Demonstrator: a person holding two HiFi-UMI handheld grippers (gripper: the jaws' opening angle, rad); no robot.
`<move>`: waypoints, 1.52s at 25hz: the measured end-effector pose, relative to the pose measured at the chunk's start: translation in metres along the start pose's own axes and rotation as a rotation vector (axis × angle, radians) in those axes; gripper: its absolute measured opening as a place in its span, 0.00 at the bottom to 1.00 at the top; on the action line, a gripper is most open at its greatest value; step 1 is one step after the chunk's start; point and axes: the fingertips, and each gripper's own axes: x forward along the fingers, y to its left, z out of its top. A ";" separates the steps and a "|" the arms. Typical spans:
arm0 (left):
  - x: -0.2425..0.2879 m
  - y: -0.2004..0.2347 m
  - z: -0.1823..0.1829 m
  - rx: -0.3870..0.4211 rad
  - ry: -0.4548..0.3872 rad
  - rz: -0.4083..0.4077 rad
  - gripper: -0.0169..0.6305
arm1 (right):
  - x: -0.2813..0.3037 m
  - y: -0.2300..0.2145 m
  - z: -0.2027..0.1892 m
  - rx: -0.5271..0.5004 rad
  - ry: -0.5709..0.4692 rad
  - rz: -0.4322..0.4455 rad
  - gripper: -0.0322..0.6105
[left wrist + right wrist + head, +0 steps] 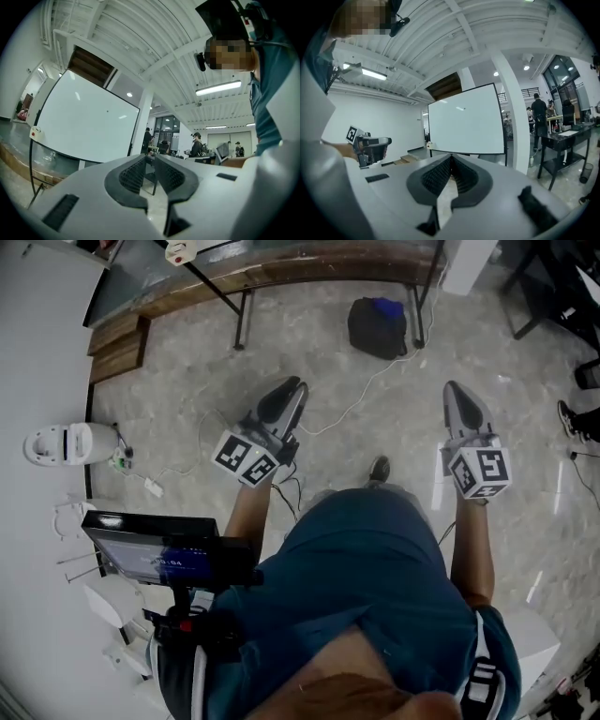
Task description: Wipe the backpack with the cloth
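Note:
A dark backpack (378, 326) with a blue top sits on the floor ahead of me, beside a table leg. No cloth shows in any view. My left gripper (296, 383) is held out level over the floor, well short of the backpack and to its left. Its jaws (150, 158) stand close together with nothing between them. My right gripper (454, 385) hangs to the right of the backpack, just as far from it. Its jaw tips (451, 157) meet, and they hold nothing. The left gripper (370, 147) also shows in the right gripper view.
A long wooden-edged table (309, 268) on dark legs crosses the top. A white cable (370, 385) runs from the backpack across the floor to a power strip (150, 487). A white appliance (70, 443) and a screen on a stand (150, 554) stand at the left. A whiteboard (84, 126) and people (196, 144) are beyond.

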 end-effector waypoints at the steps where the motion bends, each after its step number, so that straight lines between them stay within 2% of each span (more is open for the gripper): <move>1: 0.013 0.002 0.000 -0.001 -0.004 0.004 0.12 | 0.010 -0.013 0.000 -0.015 0.007 0.008 0.05; 5: 0.055 0.010 -0.002 -0.009 -0.007 0.012 0.12 | 0.049 -0.053 0.000 -0.039 0.021 0.024 0.05; 9: 0.082 0.029 0.001 -0.018 -0.005 0.032 0.12 | 0.080 -0.071 -0.003 -0.026 0.042 0.048 0.05; 15: 0.132 0.128 -0.003 -0.044 -0.009 0.028 0.12 | 0.184 -0.091 -0.013 -0.028 0.091 0.045 0.05; 20: 0.164 0.137 0.011 -0.040 -0.036 -0.014 0.12 | 0.190 -0.113 -0.004 -0.036 0.109 0.014 0.05; 24: 0.200 0.212 0.009 -0.072 -0.029 -0.044 0.12 | 0.263 -0.126 -0.001 -0.039 0.125 -0.016 0.05; 26: 0.218 0.234 0.008 -0.071 -0.015 -0.066 0.12 | 0.290 -0.132 -0.001 -0.032 0.126 -0.026 0.05; 29: 0.234 0.249 0.010 -0.069 -0.005 -0.091 0.12 | 0.314 -0.140 -0.010 -0.014 0.139 -0.031 0.05; 33: 0.251 0.277 0.005 -0.084 0.017 -0.078 0.12 | 0.355 -0.159 -0.028 -0.009 0.178 -0.029 0.05; 38: 0.269 0.300 -0.023 -0.098 0.071 -0.042 0.12 | 0.414 -0.198 -0.080 -0.021 0.275 -0.009 0.05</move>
